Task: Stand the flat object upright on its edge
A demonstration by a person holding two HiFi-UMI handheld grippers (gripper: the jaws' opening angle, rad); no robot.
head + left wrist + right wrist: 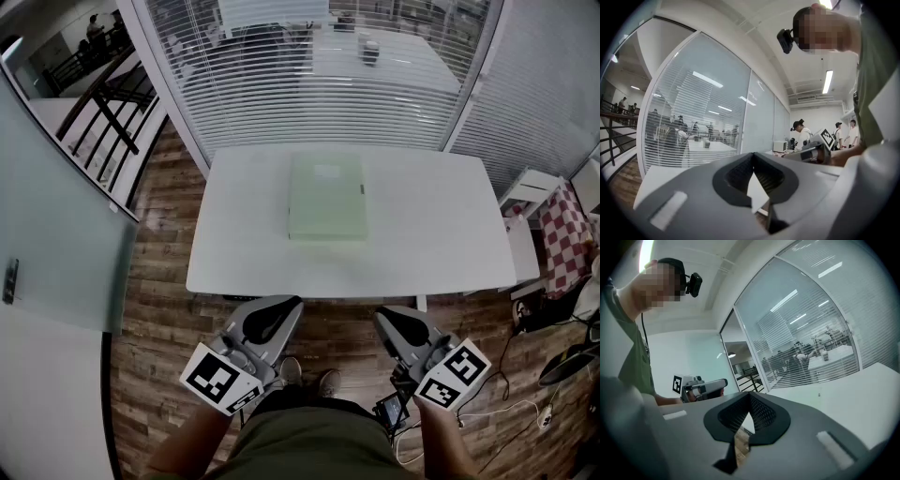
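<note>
A flat pale-green book-like object point(326, 196) lies face down in the middle of the white table point(244, 258). My left gripper point(277, 311) and right gripper point(394, 323) hang side by side below the table's near edge, over the wooden floor, both well short of the object. Each has its jaws shut with nothing between them. In the left gripper view my left gripper point(752, 161) points over the table toward the glass wall. In the right gripper view my right gripper point(749, 401) does the same, with the table top point(862, 394) at the right.
A glass wall with white blinds point(328, 75) stands right behind the table. A staircase railing point(108, 112) is at far left. A white side unit point(530, 192) and cables point(520, 403) lie at the right. The person's shoes point(309, 378) are between the grippers.
</note>
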